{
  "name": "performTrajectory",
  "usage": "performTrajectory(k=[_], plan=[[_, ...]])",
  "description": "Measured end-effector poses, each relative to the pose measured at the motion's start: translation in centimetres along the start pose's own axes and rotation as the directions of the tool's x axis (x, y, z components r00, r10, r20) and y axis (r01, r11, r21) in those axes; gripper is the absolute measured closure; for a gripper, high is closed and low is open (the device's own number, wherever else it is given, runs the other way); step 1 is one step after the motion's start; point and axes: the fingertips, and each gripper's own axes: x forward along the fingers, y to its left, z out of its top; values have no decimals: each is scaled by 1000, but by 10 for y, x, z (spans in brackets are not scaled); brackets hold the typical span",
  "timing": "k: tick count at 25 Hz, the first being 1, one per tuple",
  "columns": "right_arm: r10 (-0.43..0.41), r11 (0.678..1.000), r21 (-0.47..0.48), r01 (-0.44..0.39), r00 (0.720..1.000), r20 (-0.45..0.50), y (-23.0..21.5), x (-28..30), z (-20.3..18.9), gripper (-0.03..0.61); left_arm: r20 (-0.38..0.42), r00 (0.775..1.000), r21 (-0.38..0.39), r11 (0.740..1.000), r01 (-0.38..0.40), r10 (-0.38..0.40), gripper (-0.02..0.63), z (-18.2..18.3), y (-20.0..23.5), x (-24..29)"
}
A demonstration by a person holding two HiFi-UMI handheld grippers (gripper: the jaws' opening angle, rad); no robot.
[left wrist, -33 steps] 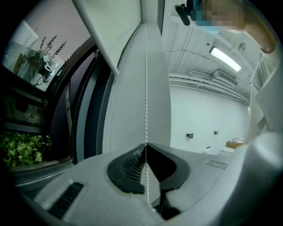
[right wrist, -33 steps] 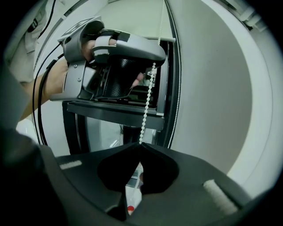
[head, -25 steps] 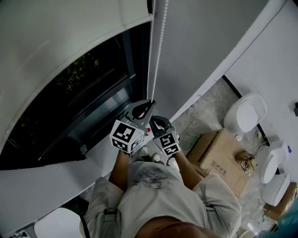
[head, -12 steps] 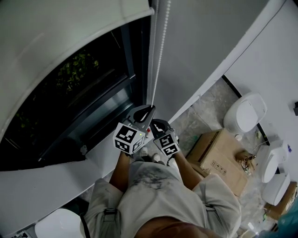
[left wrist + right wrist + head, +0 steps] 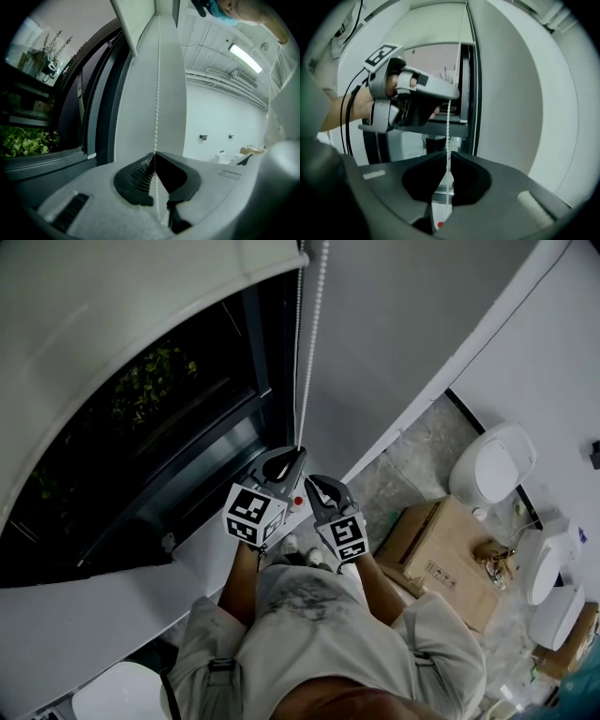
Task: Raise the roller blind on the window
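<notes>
The white roller blind [image 5: 141, 315] covers the top of the dark window [image 5: 159, 399]. Its white bead chain [image 5: 311, 324] hangs down the window's right side. My left gripper [image 5: 296, 454] is shut on the chain; in the left gripper view the chain [image 5: 158, 84] runs up from between the shut jaws of the left gripper [image 5: 154, 154]. Just below and to the right, my right gripper [image 5: 319, 488] holds the same strand. In the right gripper view the chain [image 5: 448, 122] drops from the left gripper [image 5: 417, 96] into the right gripper [image 5: 447, 157], whose pads stand against it on both sides.
A grey wall [image 5: 403, 324] stands right of the window and a white sill [image 5: 94, 610] lies below it. On the floor at the right are a cardboard box [image 5: 441, 554] and white toilets [image 5: 492, 465]. Green plants [image 5: 23, 140] show outside the glass.
The left gripper has sunk a little with the chain, and the blind's lower edge has crept up. The right gripper's cube has shifted slightly down and right.
</notes>
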Motion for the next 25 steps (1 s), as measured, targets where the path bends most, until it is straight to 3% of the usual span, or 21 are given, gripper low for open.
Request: performTrajectory(k=[7, 12, 25], plan=[[-28, 999, -29, 33, 985, 168, -12, -28, 95, 532, -2, 1000, 0, 1000, 4, -4, 597, 0, 0, 1], [-14, 994, -100, 48, 950, 313, -13, -40, 163, 524, 0, 1000, -1, 1000, 13, -13, 597, 1, -2, 2], [-7, 980, -174, 94, 895, 446, -33, -39, 275, 505, 1, 999, -8, 999, 38, -38, 598, 1, -9, 10]])
